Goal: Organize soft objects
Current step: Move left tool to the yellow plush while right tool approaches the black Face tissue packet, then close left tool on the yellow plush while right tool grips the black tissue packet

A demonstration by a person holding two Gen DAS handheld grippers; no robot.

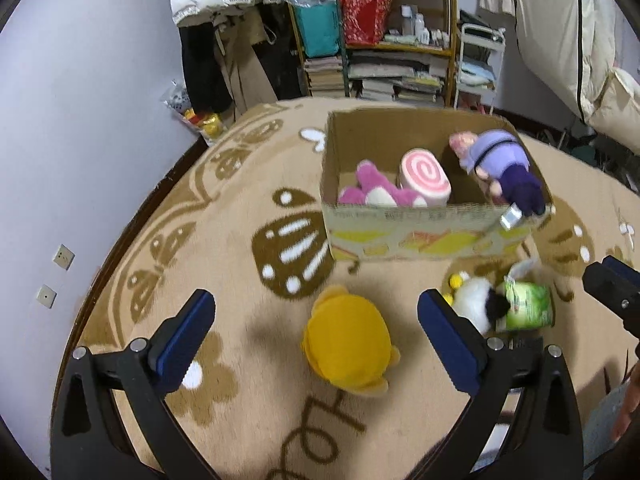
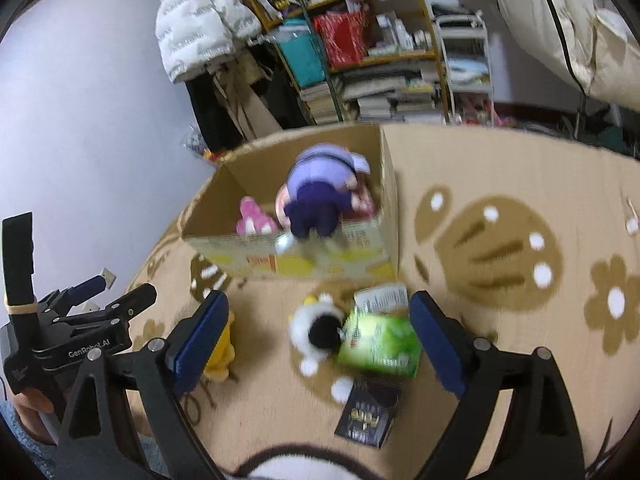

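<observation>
Both claws spread, holding nothing.
Left gripper [image 1: 316, 324] over yellow plush [image 1: 347, 346]; right gripper [image 2: 318, 326] over blurry white toy [image 2: 318, 330] w/ green pack [image 2: 380, 344]; box [image 2: 296, 260] print unreadable.

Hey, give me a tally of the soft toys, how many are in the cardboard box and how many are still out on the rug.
In the cardboard box: 3 (pink plush, pink swirl roll plush, purple doll, draped over the front edge)
On the rug: 2 (yellow plush, black-and-white plush)
Total: 5
</observation>
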